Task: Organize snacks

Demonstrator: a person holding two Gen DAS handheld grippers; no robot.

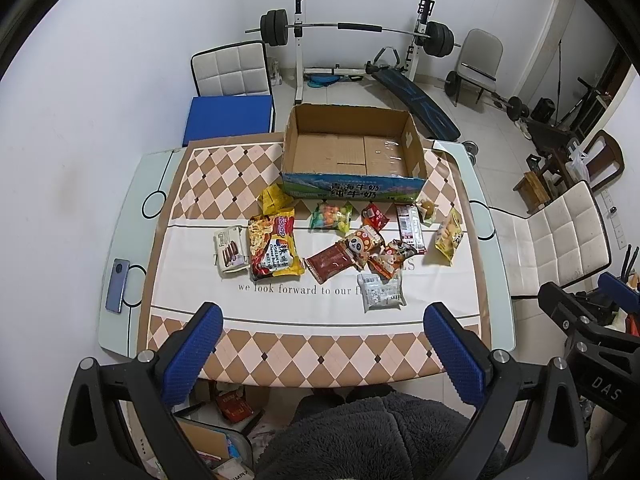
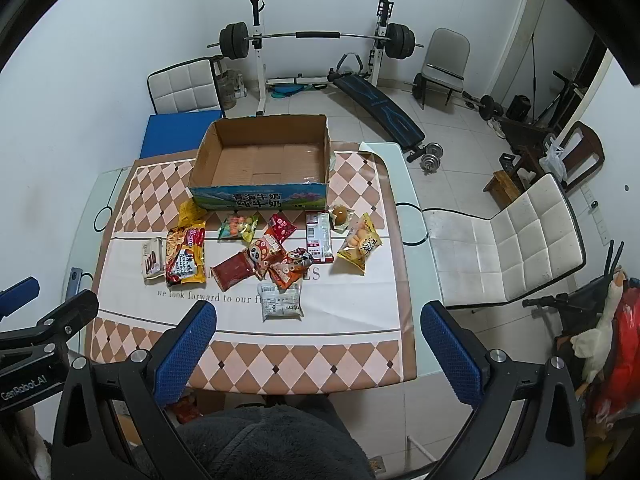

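Observation:
An open, empty cardboard box (image 1: 352, 148) (image 2: 260, 156) stands at the far side of the table. Several snack packets lie in front of it: a large noodle bag (image 1: 274, 248) (image 2: 186, 256), a biscuit pack (image 1: 230, 252), a candy bag (image 1: 332, 216), a dark red packet (image 1: 330, 263), a yellow chip bag (image 1: 449, 236) (image 2: 360, 244) and a white packet (image 1: 380, 292) (image 2: 280, 300). My left gripper (image 1: 324, 320) is open and empty above the near table edge. My right gripper (image 2: 318, 320) is open and empty beside it.
A phone (image 1: 117, 286) lies on the table's left edge. A white chair (image 2: 504, 248) stands right of the table, another chair (image 1: 230, 70) with a blue cushion behind it. A barbell rack (image 1: 356, 32) and bench fill the back of the room.

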